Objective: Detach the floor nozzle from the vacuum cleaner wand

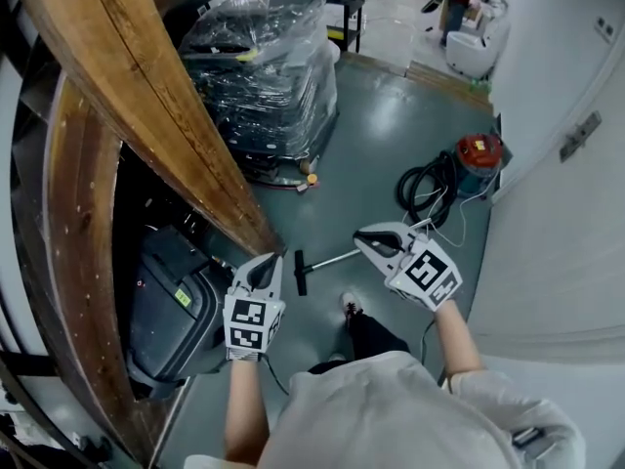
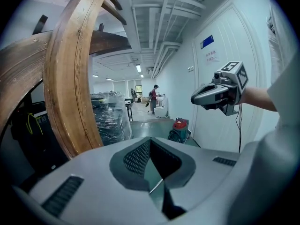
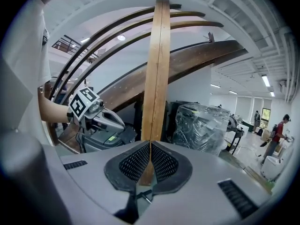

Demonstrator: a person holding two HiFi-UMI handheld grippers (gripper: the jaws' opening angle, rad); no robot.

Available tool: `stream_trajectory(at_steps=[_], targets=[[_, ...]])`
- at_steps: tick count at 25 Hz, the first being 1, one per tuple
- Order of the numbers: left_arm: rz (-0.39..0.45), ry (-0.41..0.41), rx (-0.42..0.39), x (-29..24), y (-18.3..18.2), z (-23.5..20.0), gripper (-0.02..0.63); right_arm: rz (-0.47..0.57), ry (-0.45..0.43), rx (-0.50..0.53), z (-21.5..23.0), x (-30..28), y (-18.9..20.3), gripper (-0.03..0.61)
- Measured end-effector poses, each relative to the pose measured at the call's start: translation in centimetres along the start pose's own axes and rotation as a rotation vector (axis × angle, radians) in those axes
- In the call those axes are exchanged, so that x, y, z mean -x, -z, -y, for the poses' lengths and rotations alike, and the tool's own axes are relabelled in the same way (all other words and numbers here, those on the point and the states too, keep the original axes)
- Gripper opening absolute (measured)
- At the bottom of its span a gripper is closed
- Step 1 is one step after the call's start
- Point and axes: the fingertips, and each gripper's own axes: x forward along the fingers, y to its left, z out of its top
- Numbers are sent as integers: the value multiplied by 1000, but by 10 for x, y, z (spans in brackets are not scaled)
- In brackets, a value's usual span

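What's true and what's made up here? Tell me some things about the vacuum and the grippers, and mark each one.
1. The left gripper and the right gripper are both shut and empty. True.
2. The nozzle is on the end of the wand, lying on the floor. True.
3. The red vacuum stands under the wooden beams. False: it stands by the white wall.
4. The right gripper squeezes the black hose. False: the hose lies coiled beside the red vacuum.
5. A bundle wrapped in clear plastic stands on the floor. True.
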Motion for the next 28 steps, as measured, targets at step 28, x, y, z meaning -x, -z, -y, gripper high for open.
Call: stream_trajectory(at_steps=[28], targets=[[-63,-81,52,-107,80,-34,0,-71,-133,-75,55,-101,111,29]])
